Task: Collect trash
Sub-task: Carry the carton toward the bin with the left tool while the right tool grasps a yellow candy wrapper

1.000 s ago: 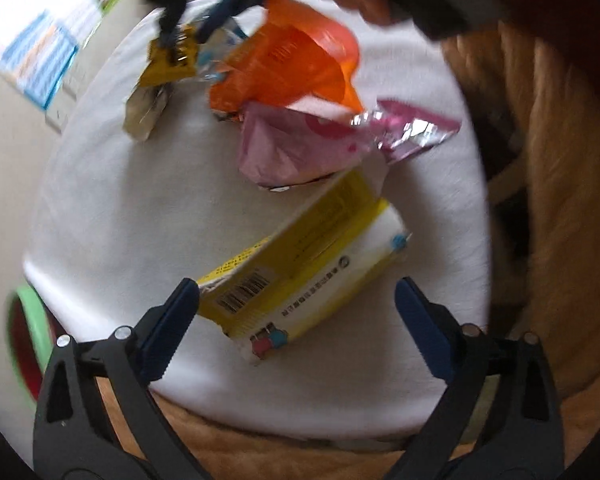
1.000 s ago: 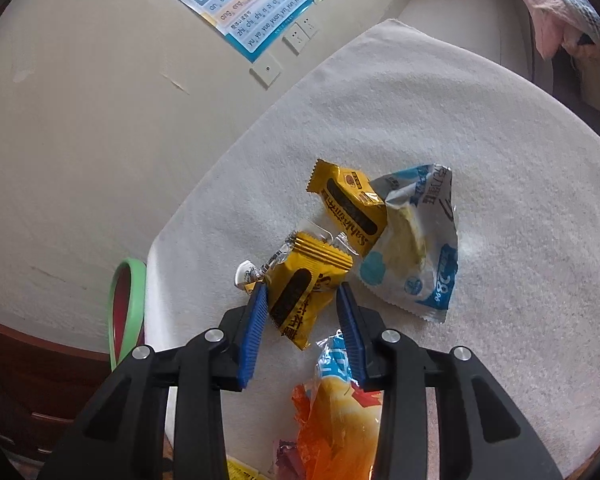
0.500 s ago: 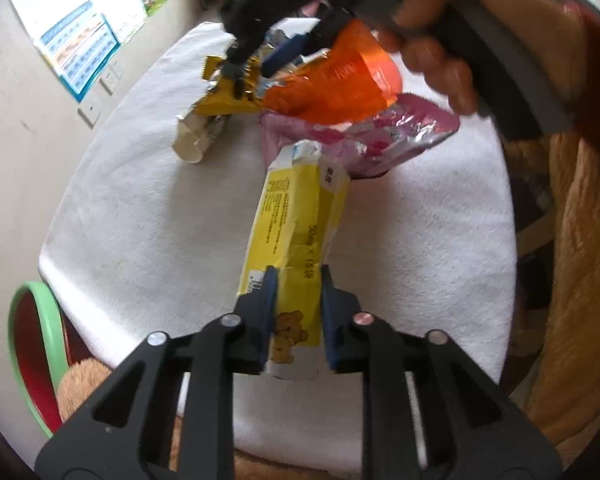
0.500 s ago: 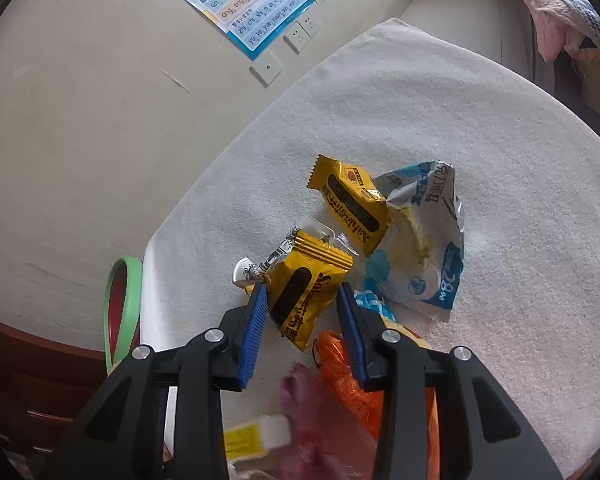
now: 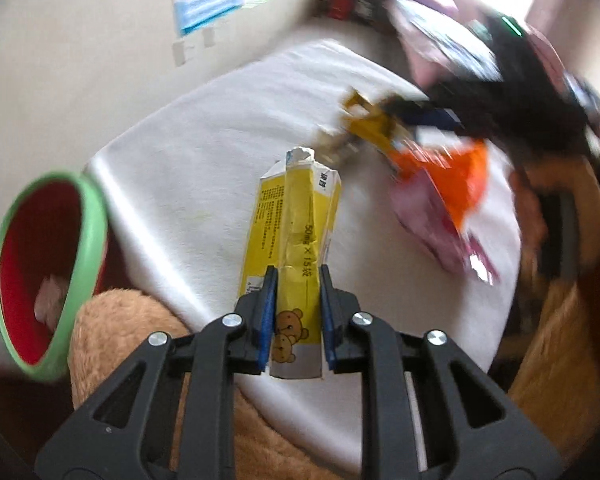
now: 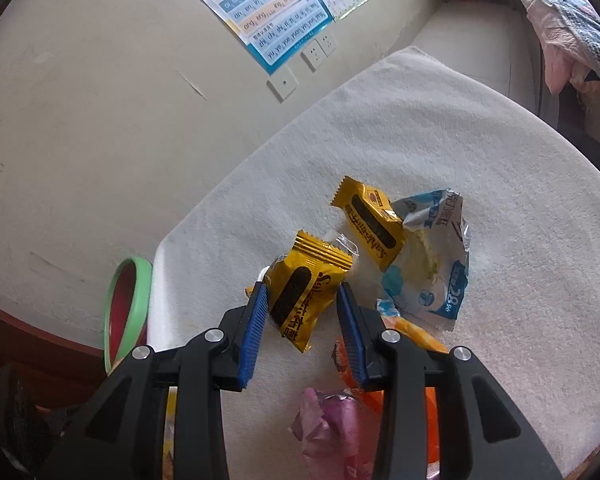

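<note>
Right now the left tongs (image 5: 295, 312) are clenched on a flattened yellow box (image 5: 296, 240), the blue pads pressing its lower end from both sides near the printed bears. The box sticks out ahead of the tongs, its torn top pointing away, above the white cloth (image 5: 204, 168) that covers the tabletop. To the left of the cloth, a green-rimmed red bin (image 5: 40, 264) stands open with some pale scrap inside, and a tan plush surface (image 5: 116, 332) lies between bin and cloth.

The right tongs (image 6: 303, 320) are grasping a yellow snack wrapper (image 6: 308, 280), which is pinched by its lower half between the blue pads; whether it is lifted or touching the cloth I cannot tell. Just beyond it, a second yellow wrapper (image 6: 370, 220) lies on the cloth, overlapping a crumpled blue-and-white wrapper (image 6: 432, 272). Nearer the camera, an orange wrapper (image 6: 420, 344) and a pink wrapper (image 6: 332, 428) sit partly under the tongs. The bin shows at the cloth's left edge in this view too. On the wall behind, a lettered chart (image 6: 268, 12) hangs above some sockets (image 6: 320, 50).

In the left view the right tongs are a dark blur at upper right.
</note>
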Demonstrator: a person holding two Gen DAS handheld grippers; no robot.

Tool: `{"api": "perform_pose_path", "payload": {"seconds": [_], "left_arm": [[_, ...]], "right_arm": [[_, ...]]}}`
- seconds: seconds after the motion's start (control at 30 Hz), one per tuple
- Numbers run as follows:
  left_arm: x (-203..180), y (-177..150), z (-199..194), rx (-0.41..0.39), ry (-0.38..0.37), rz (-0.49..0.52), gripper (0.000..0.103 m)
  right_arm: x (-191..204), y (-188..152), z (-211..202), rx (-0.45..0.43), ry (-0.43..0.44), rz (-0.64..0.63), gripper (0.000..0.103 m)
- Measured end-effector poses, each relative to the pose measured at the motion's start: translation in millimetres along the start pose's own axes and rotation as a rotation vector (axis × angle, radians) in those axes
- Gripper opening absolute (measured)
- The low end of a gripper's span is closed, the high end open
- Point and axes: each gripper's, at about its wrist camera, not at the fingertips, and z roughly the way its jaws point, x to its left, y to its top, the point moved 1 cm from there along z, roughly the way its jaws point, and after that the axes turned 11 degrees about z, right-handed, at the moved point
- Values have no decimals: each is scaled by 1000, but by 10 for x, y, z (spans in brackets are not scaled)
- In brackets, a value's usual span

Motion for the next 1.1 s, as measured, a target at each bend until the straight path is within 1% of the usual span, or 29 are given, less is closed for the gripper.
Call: {"api": "perform_pose_path", "payload": {"seconds": [0.03, 0.13, 0.3, 0.33, 0.4, 0.43, 0.47, 0.53, 0.57, 0.6, 0.67, 0.7, 0.77, 0.83, 1.0, 1.1], "left_arm": [[73, 23, 20, -6, 11, -54, 19], [178, 76, 141, 12, 38, -125, 19], [193, 140, 392, 55, 60, -153, 20], [205, 139, 444, 64, 74, -162, 20], [218, 151, 512, 76, 96, -168, 30], [222, 163, 551, 76, 110, -169, 41], [225, 176, 577, 75, 122, -170, 49], [259, 191, 651, 80, 127, -169, 49], [260, 194, 695, 91, 117, -172, 46], [284, 179, 691, 93, 106, -177, 40], [265, 191, 671, 81, 83, -190, 21], [258, 203, 645, 75, 86, -184, 17], [208, 231, 555, 55, 122, -158, 17], [201, 251, 428, 19, 148, -153, 17], [285, 299, 34, -76, 199, -187, 17], [378, 322, -235, -137, 242, -204, 17]], "right_arm": [[9, -11, -9, 0, 2, -2, 35], [26, -51, -17, 6, -2, -16, 35], [62, -86, -38, -2, -15, -36, 35], [66, -88, -41, -4, -14, -37, 35], [67, -90, -36, -5, -12, -38, 35], [64, -91, -33, -6, -12, -38, 35], [67, -90, -29, -6, -12, -39, 35], [73, -88, -21, -6, -11, -42, 35], [82, -87, -19, -8, -13, -48, 35], [87, -91, -28, -9, -16, -54, 35], [104, -97, -41, -17, -27, -69, 36], [117, -100, -45, -20, -30, -77, 36], [133, -103, -56, -24, -29, -86, 35], [150, -108, -70, -29, -28, -94, 35], [210, -148, -144, -47, -39, -129, 35], [301, -192, -229, -69, -53, -167, 35]]}}
